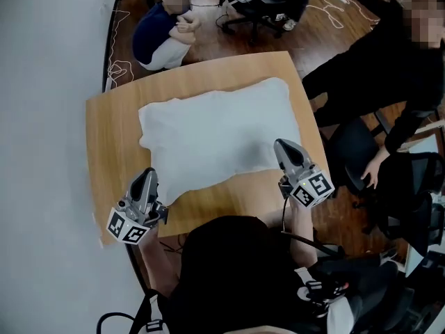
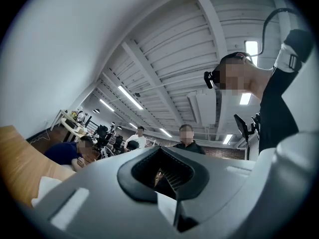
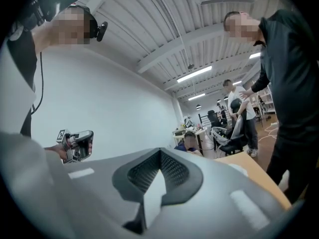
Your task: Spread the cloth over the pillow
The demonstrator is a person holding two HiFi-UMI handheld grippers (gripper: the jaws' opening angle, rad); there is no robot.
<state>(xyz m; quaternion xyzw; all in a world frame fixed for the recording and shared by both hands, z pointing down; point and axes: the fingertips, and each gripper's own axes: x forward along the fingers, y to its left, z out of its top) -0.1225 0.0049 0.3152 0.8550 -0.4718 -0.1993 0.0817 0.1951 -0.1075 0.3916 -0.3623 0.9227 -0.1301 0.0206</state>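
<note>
A pale wooden table stands against a plain white wall. At the table's far edge a person in a dark blue top crouches low with arms folded, close to the wood. Off the table's right side a person in black leans in, one hand down by a dark chair. Beyond the far edge stands a black office chair, and loose white cables trail over the brown floor near the far left corner. None of them reaches over the tabletop, so nothing stands in the way.

The white cloth lies across the middle of the table, draped over the pillow, which shows as a plump white mass. Both are white, and I cannot tell where the one ends and the other begins. A strip of bare wood shows along the table's left side and near edge.

The person working stands at the near edge with a tool in each hand. The left hand-held gripper sits at the near left corner of the cloth and the right hand-held gripper at its near right edge. In each gripper view the jaws are closed together, with a white sliver of the cloth pinched between the ridged black pads.
</note>
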